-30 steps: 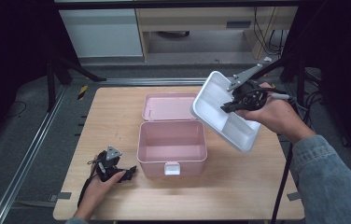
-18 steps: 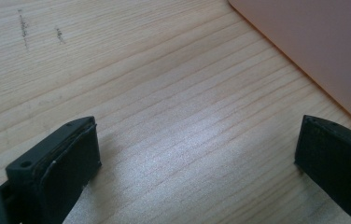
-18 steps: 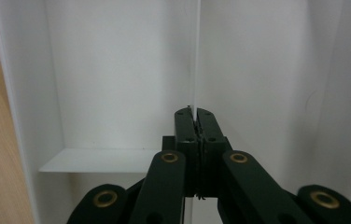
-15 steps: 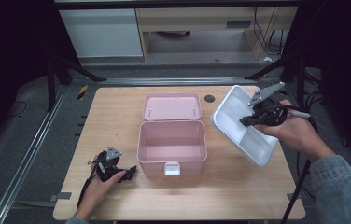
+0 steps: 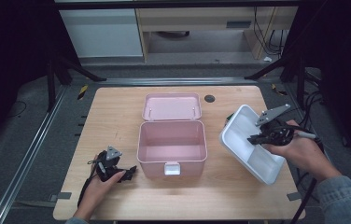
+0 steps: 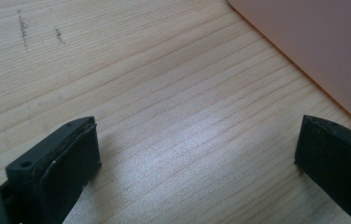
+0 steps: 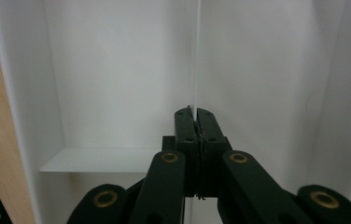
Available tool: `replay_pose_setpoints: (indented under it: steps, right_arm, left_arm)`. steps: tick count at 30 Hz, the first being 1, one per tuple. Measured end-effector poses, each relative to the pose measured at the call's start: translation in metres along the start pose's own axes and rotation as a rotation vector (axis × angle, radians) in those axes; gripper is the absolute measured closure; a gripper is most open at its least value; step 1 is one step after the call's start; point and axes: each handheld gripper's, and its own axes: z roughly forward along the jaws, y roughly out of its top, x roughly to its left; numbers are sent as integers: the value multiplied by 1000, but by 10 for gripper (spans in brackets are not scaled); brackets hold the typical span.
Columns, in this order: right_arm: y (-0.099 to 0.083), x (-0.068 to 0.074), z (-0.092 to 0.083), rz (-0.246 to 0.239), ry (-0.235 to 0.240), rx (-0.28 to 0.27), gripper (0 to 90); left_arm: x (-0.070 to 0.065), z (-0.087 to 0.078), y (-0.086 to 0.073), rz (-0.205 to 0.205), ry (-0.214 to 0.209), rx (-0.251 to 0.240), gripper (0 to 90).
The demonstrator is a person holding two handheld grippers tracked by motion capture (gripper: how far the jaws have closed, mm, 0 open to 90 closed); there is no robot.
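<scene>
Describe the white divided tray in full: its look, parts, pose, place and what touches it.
The white rectangular plastic tray is a shallow insert with raised walls and thin inner dividers that split it into compartments, all empty. It looks smooth and rigid. It is tilted, open side facing up and toward the pink box, at the right part of the wooden table; whether its lower corner touches the tabletop cannot be told. The right gripper is shut on one thin divider wall, its fingers pinching it from both sides.

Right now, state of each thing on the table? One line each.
Pink box: lid swung open to the rear, inside looks empty.
White tray: tilted, gripped by its inner divider, low over the table's right side.
Right gripper: shut on the tray divider.
Left gripper: open, nothing between the jaws, low over the table beside the box.
</scene>
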Motion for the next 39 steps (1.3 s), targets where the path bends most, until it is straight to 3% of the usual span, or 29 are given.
replay_pose_setpoints:
  steps: [17, 20, 29, 39]
  right_arm:
    - [-43, 23, 56, -25, 69, 113, 898]
    - [-46, 24, 71, -26, 83, 132, 898]
    - [-45, 26, 96, -23, 97, 157, 898]
    - [-50, 28, 111, -16, 107, 178, 891]
  left_arm:
    - [0, 0, 0, 1, 0, 1, 0]
    - [0, 0, 0, 1, -1, 1, 0]
    - [0, 0, 0, 2, -1, 1, 0]
    - [0, 0, 0, 2, -1, 1, 0]
